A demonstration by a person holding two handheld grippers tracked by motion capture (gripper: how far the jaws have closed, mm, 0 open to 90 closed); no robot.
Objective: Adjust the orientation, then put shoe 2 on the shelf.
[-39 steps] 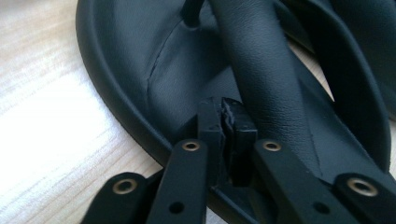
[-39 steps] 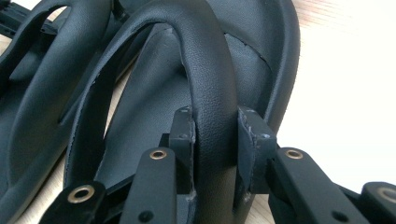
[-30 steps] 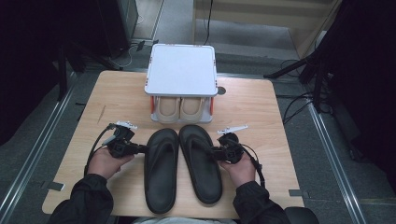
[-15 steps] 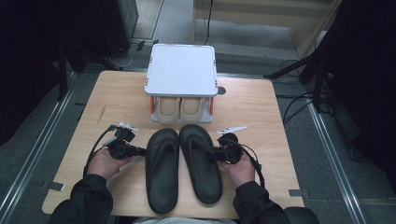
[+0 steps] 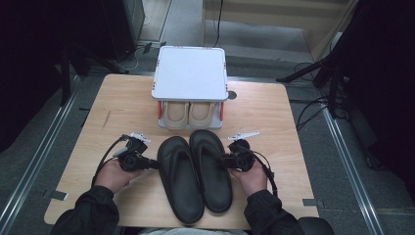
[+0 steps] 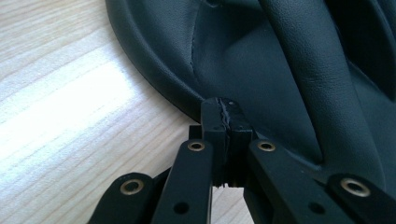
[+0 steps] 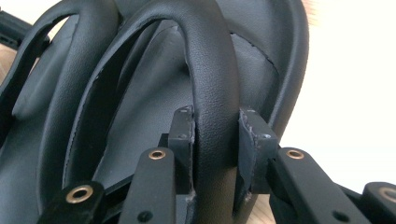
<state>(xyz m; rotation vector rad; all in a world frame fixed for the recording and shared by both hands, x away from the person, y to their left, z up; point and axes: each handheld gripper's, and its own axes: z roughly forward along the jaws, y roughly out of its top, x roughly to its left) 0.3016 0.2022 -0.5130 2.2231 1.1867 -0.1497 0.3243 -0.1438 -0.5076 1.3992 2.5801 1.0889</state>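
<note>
Black sandals (image 5: 195,176) lie on table (image 5: 122,103) (rack (image 5: 191,73) ahead): right gripper (image 7: 215,140) pinches a strap, left gripper (image 6: 225,126) is pressed together, empty; stowing remains.

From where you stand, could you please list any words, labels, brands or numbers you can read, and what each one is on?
None: no readable text on the black sandals, the white rack, the beige shoes or the table.
</note>
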